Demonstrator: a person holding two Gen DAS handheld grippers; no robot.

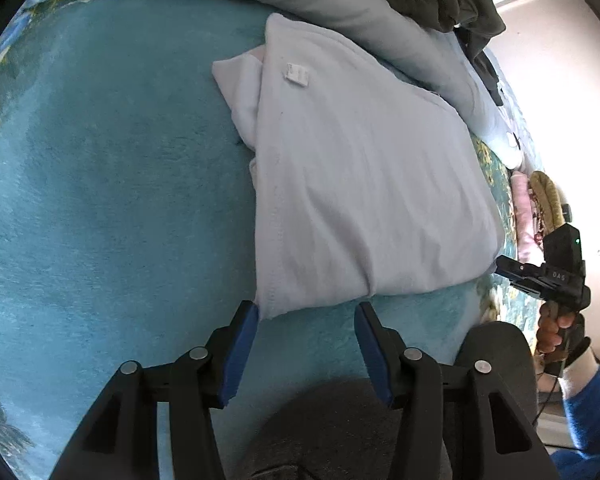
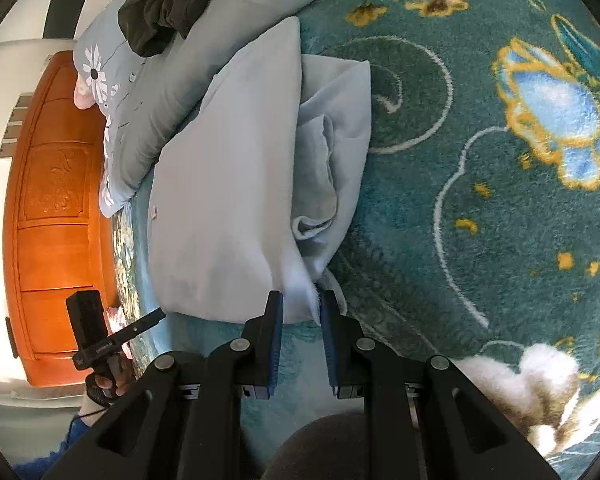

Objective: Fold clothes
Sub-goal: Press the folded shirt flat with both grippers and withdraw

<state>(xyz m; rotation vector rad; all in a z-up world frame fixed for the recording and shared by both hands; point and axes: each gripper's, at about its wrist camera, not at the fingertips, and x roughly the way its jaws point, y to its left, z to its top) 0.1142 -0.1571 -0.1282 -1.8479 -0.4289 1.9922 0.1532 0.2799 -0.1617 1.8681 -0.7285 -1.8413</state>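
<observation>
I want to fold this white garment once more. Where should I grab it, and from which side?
Grip the two near corners of the folded white cotton garment, coming from the near edge. That edge lies straight across both grippers' fronts, and its stitched hem corner sits free on the teal plush blanket.

Both wrist cameras look steeply down, close over the bed's teal blanket [image 1: 100,200]. Shared: folded white garment [image 1: 360,184], at 12 o'clock ahead of each. Left view shows right claw [image 1: 504,270] at 3 o'clock.
</observation>
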